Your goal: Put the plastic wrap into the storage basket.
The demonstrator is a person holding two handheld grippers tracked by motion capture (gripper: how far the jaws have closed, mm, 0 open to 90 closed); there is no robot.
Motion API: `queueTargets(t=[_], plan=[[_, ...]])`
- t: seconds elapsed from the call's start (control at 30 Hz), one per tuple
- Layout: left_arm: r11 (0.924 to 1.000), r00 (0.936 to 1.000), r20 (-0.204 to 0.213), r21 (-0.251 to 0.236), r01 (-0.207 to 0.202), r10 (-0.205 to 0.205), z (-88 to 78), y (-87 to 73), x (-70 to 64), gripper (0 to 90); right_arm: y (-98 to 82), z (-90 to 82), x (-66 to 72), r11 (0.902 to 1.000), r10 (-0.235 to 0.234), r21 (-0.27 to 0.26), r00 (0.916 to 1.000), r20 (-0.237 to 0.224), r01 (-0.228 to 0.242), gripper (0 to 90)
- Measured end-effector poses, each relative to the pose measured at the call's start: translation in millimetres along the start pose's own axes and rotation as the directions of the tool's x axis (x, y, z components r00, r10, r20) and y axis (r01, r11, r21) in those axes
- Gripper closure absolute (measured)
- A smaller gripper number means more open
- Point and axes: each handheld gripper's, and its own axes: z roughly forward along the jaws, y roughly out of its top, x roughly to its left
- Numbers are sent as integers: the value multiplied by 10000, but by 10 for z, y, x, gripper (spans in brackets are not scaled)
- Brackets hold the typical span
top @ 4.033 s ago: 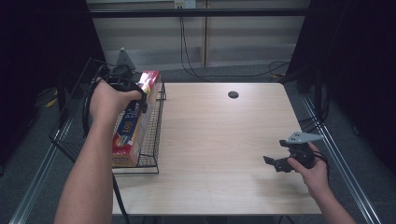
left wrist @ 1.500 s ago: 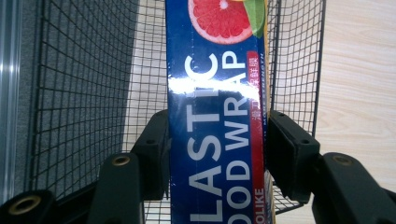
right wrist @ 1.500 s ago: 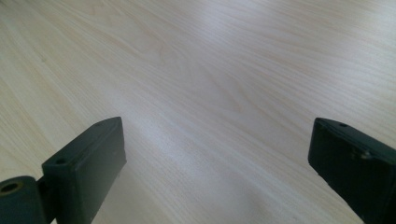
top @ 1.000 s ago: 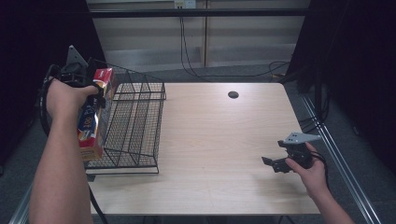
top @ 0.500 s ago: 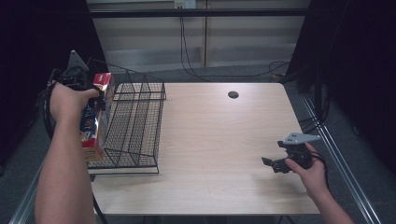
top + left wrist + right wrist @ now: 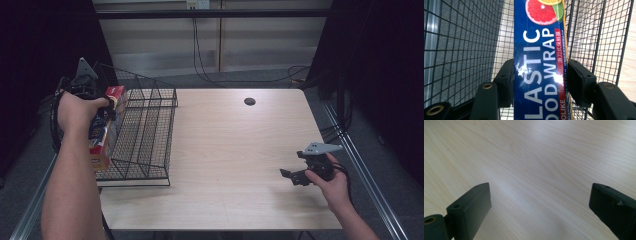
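The left claw (image 6: 100, 112) is clamped on a long box of plastic food wrap (image 6: 101, 131), and it hangs at the left edge of the bench (image 6: 235, 150), just outside the left wall of the black wire basket (image 6: 145, 132). From the high view the box stands roughly upright, its red top end up by the left hand (image 6: 75, 111) and its lower end down beside the basket's left side, off the bench's edge. The left gripper view brings it close: both black jaws press the blue box from either side, white lettering and a cut grapefruit picture running up its face (image 6: 540, 60), with the basket's wire mesh (image 6: 461, 50) around and behind it, light wood and grey floor showing through. Over on the far side, the right hand (image 6: 335, 185) holds the right claw (image 6: 290, 176) low above the bench's near right corner, well apart from the basket. Its jaws stand wide apart with nothing between them but pale wood grain (image 6: 541, 170). A small dark round hole (image 6: 249, 101) sits toward the bench's far edge.
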Motion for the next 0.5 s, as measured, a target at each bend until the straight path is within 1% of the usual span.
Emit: queueTargets(t=[0.07,0.1,0.13,0.17,0.27,0.37,0.5], plan=[[10000,10000,-40,-78,18,-18,10,-1,9,452,0,1,0,10000,-1,3,10000,5,1,38],[9999,9999,51,-80,141,-141,18,-3,8,451,-2,4,3,10000,-15,9,10000,20,15,38],[10000,10000,4,-46,14,-14,18,1,22,450,-2,6,5,10000,-19,13,10000,8,19,38],[10000,10000,4,-46,14,-14,18,1,22,450,-2,6,5,10000,-19,13,10000,8,19,38],[9999,9999,24,-2,147,-147,44,1,19,446,-2,15,3,10000,-67,-19,10000,-25,67,38],[9999,9999,6,18,112,-112,57,4,23,444,-2,11,2,10000,-37,-18,10000,-24,37,38],[9998,9997,72,-8,220,-220,85,-1,26,437,-4,15,1,10000,-45,-9,10000,1,45,38]])
